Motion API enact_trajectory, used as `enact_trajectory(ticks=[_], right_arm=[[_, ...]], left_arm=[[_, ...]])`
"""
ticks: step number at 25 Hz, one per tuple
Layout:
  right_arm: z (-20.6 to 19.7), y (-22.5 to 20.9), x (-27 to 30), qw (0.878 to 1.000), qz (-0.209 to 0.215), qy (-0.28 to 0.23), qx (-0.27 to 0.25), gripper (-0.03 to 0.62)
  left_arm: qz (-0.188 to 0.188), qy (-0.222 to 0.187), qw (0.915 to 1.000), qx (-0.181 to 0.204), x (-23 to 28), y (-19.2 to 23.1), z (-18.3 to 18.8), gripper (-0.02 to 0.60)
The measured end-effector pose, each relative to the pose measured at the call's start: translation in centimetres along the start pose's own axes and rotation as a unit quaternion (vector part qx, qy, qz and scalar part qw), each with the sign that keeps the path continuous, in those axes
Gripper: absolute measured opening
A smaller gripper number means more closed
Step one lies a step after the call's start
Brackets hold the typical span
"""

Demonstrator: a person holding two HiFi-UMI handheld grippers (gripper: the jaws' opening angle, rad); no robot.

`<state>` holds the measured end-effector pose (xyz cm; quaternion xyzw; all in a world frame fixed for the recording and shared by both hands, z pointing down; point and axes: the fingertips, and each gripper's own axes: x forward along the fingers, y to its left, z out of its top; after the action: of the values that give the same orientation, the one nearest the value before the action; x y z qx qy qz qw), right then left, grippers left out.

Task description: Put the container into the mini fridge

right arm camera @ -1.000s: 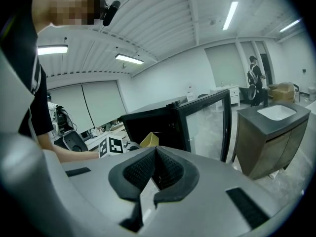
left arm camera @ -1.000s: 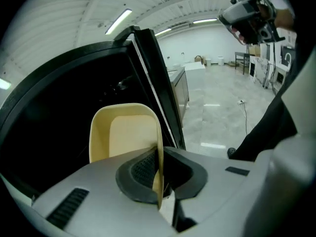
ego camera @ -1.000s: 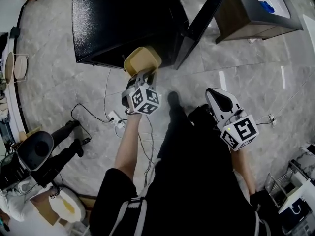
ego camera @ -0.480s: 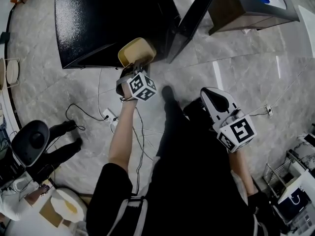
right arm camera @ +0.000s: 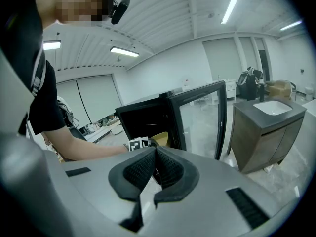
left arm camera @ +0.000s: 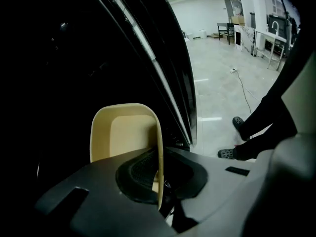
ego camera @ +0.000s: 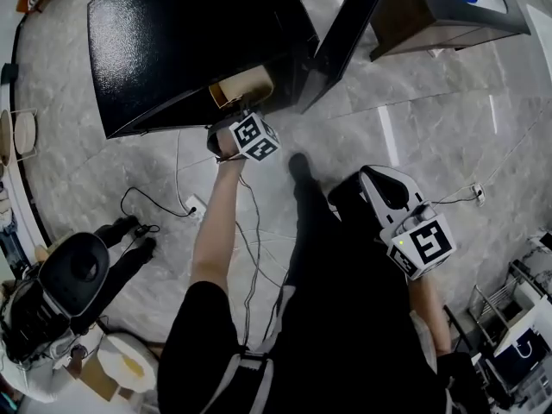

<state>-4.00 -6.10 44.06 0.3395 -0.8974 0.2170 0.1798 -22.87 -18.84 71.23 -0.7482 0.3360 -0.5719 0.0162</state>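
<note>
Close to our body, we are holding the right gripper with its jaws pressed together on nothing, well apart from the work. Further forward, the left gripper is pinching one thin side wall of the pale yellow rounded rectangular plastic container. The container is lying straight ahead of these jaws, and its long axis is pointing along them into the dark opening of the black mini fridge. It is already reaching under the top edge. The left arm is the nearer one. Beyond, the glass fridge door is standing open.
</note>
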Motion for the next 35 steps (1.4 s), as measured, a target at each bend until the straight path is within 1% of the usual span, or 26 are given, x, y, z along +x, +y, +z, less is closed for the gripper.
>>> enact_trajectory(ticks=[4, 7, 12, 18, 22, 27, 35], right_arm=[[-0.6, -0.4, -0.2, 1.0, -0.008, 0.003, 0.004, 0.018], [-1.3, -0.3, 0.0, 1.0, -0.009, 0.012, 0.008, 0.018], [-1.4, -0.4, 1.0, 1.0, -0.004, 0.022, 0.009, 0.018], [-1.5, -0.7, 1.4, 1.0, -0.007, 0.027, 0.013, 0.018], [-1.8, -0.6, 1.4, 0.999, -0.007, 0.029, 0.016, 0.018], [-1.9, -0.4, 1.2, 0.999, -0.005, 0.032, 0.016, 0.018], [-2.0, -0.6, 1.1, 0.999, -0.002, 0.038, 0.014, 0.018]], left_arm=[[0.004, 0.017, 0.9997, 0.017, 1.9, 1.0, -0.8, 0.038], [0.012, 0.031, 0.9987, 0.039, 3.3, 1.8, -1.5, 0.038], [0.051, 0.052, 0.9948, 0.071, 5.4, 4.4, -2.2, 0.038], [0.077, 0.071, 0.9898, 0.096, 7.5, 6.7, -3.0, 0.038], [0.079, 0.085, 0.9885, 0.097, 8.3, 7.0, -4.0, 0.038], [0.084, 0.09, 0.9859, 0.113, 8.8, 7.0, -4.2, 0.038], [0.095, 0.106, 0.984, 0.108, 9.4, 7.0, -4.6, 0.038]])
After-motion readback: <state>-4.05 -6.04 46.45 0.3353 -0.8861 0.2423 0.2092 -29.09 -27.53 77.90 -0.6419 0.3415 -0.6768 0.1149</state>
